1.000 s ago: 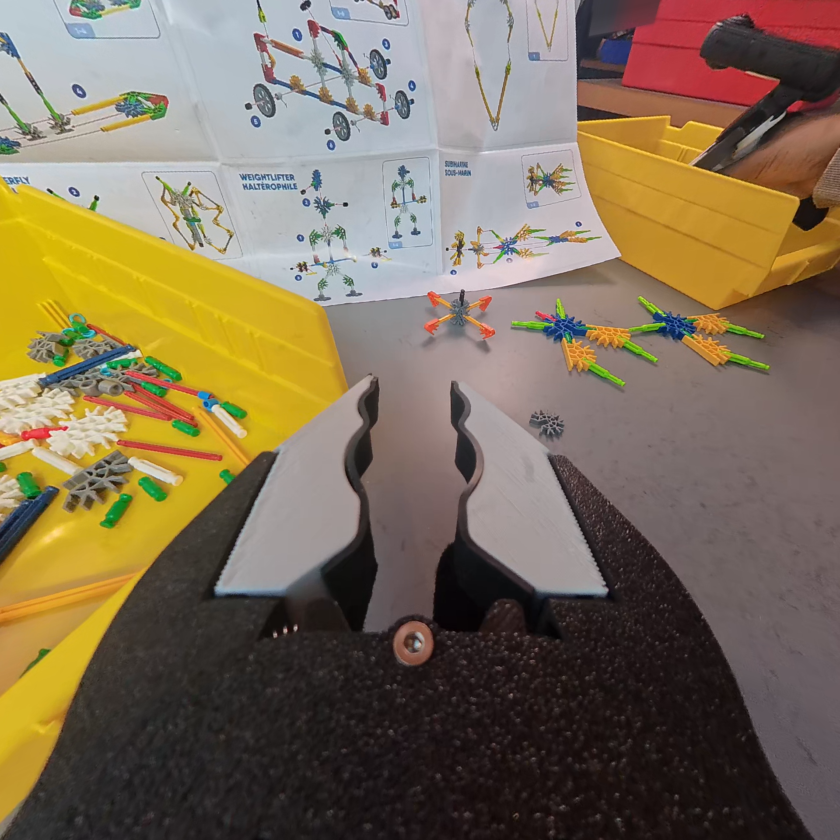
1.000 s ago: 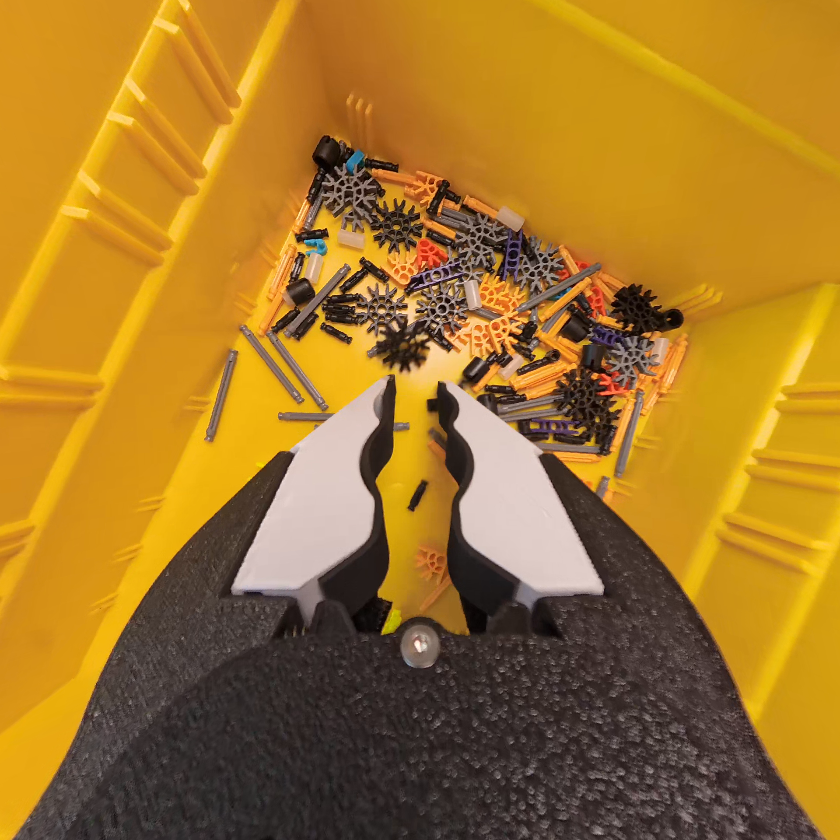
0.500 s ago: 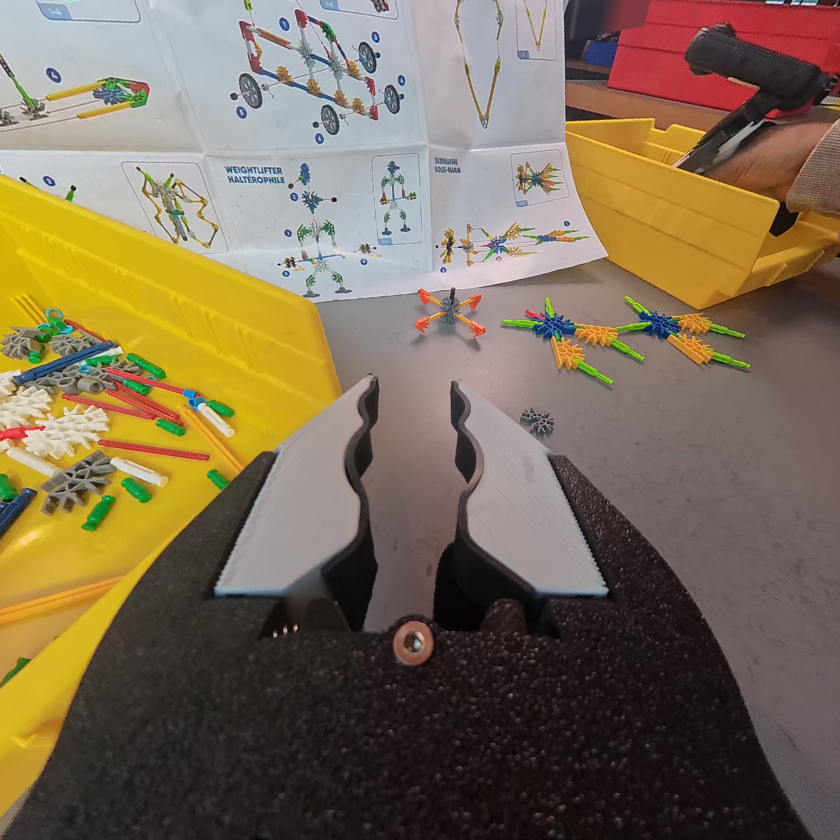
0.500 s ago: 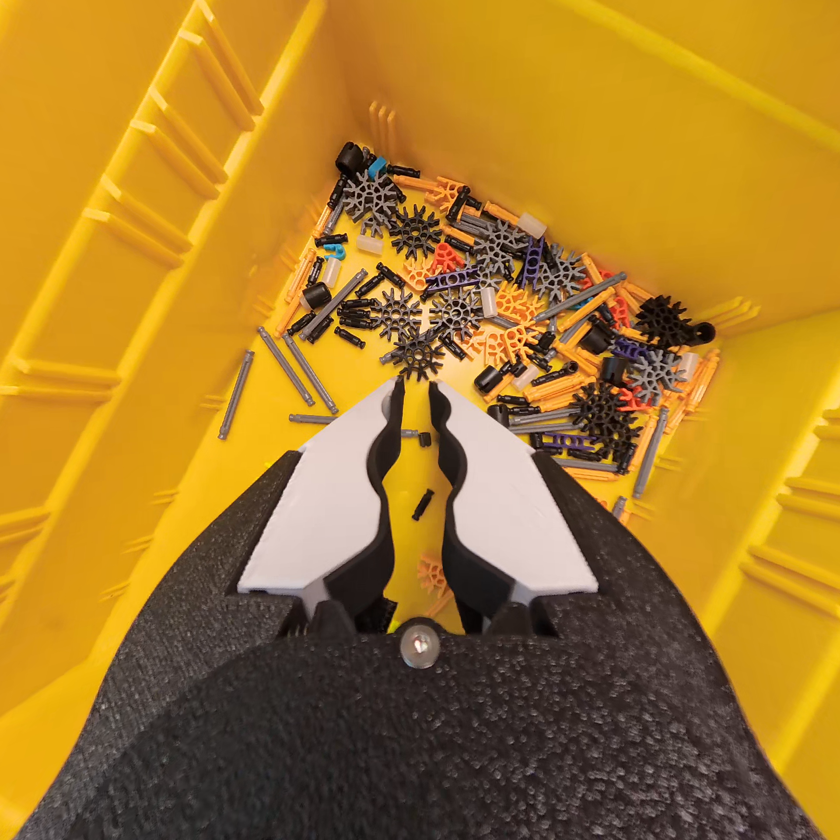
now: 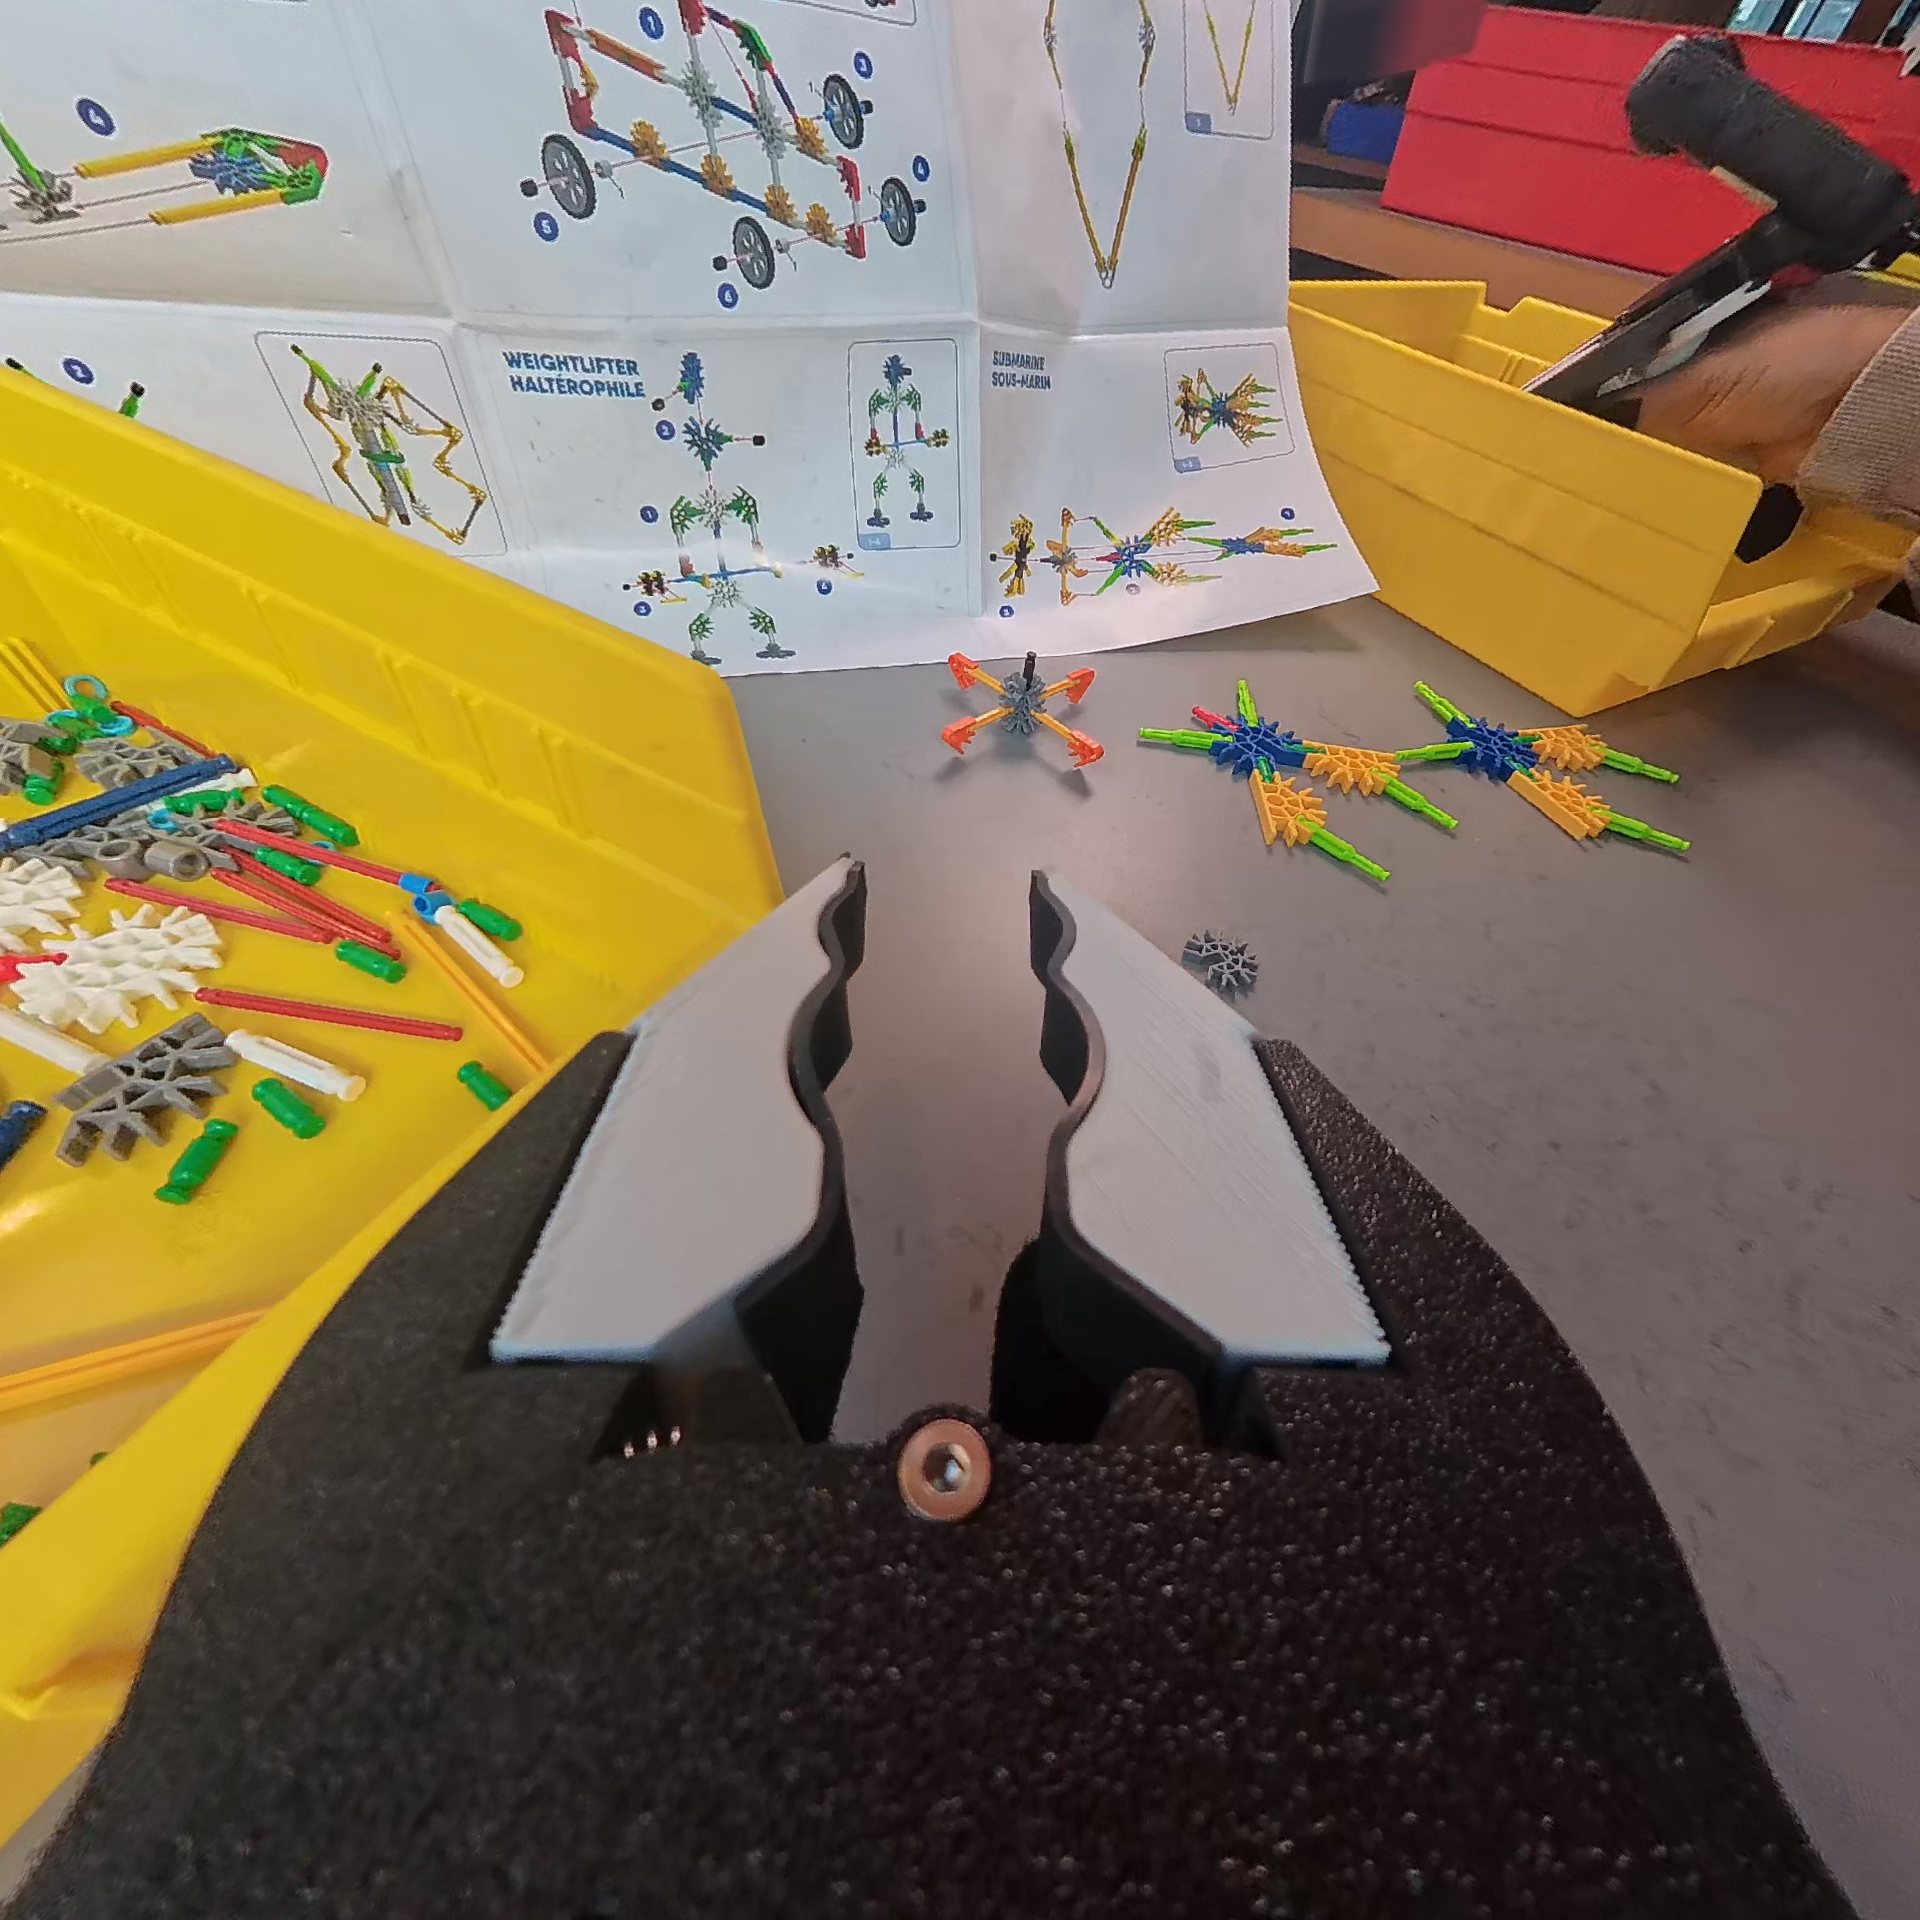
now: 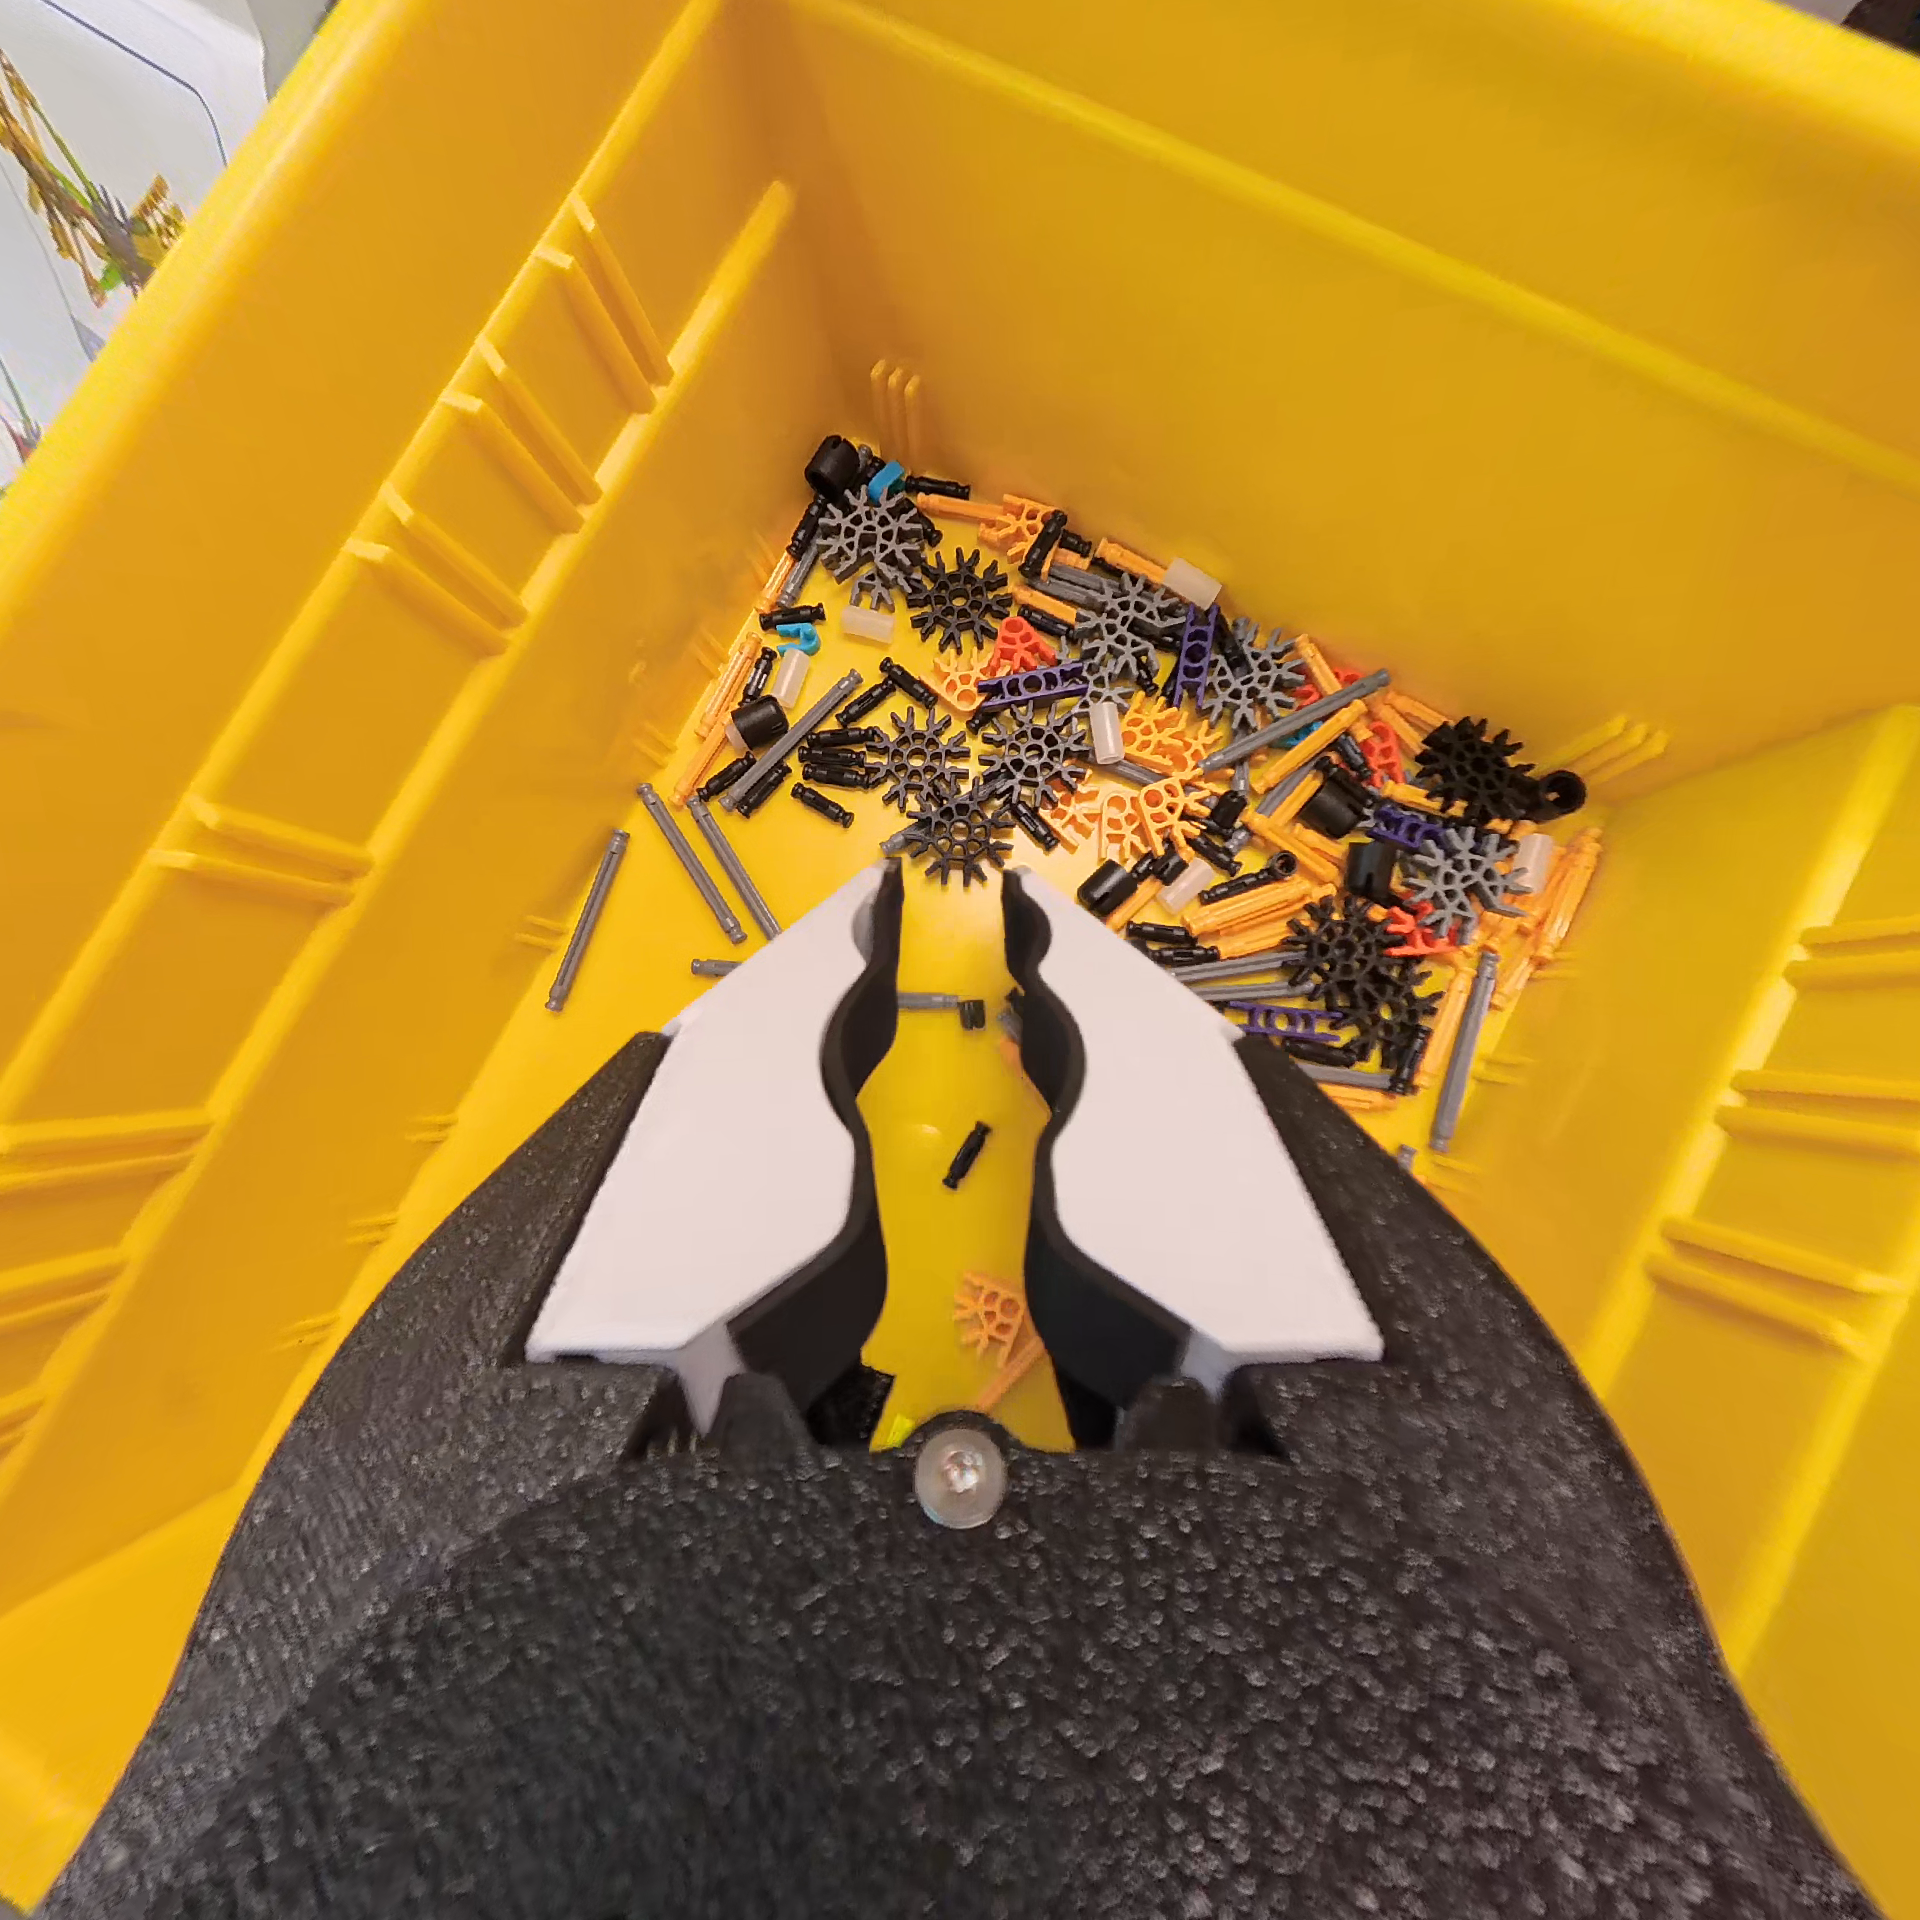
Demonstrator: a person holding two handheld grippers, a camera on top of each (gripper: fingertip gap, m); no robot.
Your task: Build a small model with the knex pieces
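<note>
Left tongs hover parted and empty over the grey tabletop, nearest a small grey snowflake connector. Beyond lie 3 assembled rod-and-connector pieces. Right tongs, slightly parted and empty, reach inside a yellow plastic bin, tips just short of a black snowflake connector.

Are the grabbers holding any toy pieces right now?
No. The left gripper and the right gripper are both open and empty, the right just short of a black snowflake piece.
</note>
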